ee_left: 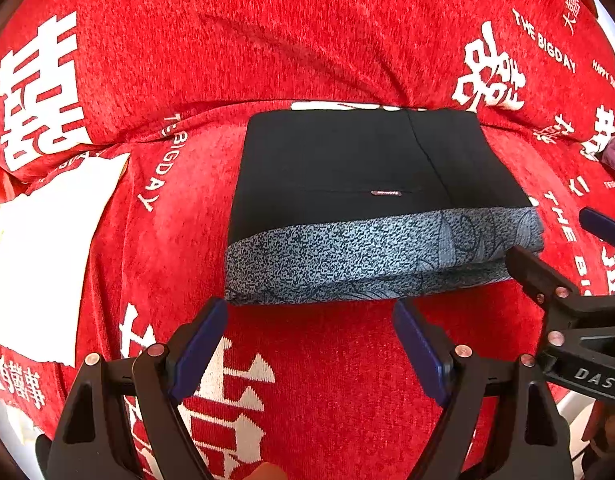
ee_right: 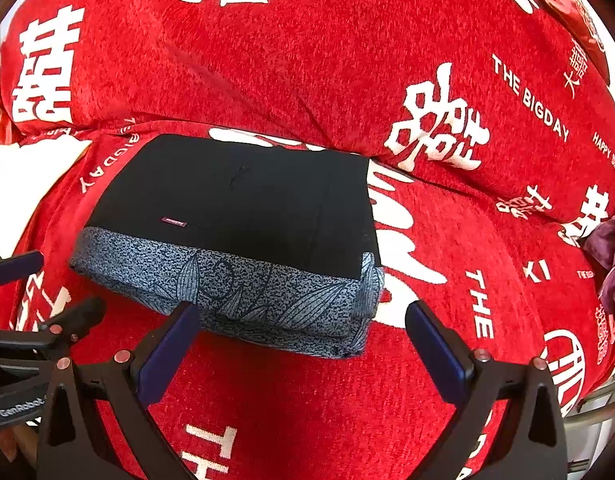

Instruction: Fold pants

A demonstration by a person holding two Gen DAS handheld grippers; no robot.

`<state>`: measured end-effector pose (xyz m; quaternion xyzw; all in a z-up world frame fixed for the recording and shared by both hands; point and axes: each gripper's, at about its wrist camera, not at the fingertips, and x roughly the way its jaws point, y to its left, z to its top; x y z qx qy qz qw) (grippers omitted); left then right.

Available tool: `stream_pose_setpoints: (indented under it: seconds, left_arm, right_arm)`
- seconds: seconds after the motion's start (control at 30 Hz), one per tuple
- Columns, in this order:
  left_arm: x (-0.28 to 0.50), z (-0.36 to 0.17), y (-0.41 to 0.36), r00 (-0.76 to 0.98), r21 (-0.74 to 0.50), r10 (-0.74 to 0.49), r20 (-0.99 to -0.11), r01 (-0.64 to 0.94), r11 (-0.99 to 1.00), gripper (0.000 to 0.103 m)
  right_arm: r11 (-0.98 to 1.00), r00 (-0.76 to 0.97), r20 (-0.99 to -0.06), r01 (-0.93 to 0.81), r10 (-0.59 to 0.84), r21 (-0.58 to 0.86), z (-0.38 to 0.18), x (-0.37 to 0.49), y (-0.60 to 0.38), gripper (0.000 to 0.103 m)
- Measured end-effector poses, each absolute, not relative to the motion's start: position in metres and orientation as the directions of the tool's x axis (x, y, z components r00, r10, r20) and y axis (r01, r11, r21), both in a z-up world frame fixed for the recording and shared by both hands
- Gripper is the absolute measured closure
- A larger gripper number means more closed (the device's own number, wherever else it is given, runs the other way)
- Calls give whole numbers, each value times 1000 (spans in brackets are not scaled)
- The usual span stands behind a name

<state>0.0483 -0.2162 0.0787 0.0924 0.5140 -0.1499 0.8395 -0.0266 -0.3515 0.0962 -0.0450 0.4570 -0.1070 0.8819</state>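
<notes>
Left gripper [ee_left: 309, 344]: nearest, 6 o'clock in its own view; jaws spread, nothing between them, short of the bundle's near edge.
Right gripper [ee_right: 303, 346]: 6 o'clock in its view; jaws spread, empty; left finger [ee_right: 175, 332] overlaps the patterned band in the view, contact unclear.
Pants [ee_left: 371, 200]: centre, 12 o'clock of both grippers; compact rectangle, black panel on top, grey patterned band along near edge, several layers stacked.
Red cover [ee_left: 327, 380]: under the pants, rising at 12 o'clock.
White cloth [ee_left: 39, 256]: 9 o'clock, apart.
Progress: folding looks done; only tidying or withdrawing left.
</notes>
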Motion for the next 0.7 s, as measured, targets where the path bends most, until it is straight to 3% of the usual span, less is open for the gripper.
stream_pose_setpoints:
  seconds: [0.7]
  left_arm:
    - [57, 70, -220, 432, 21, -133, -892, 334, 942, 17]
  right_arm:
    - [980, 549, -813, 133, -196, -146, 85, -19, -354, 0]
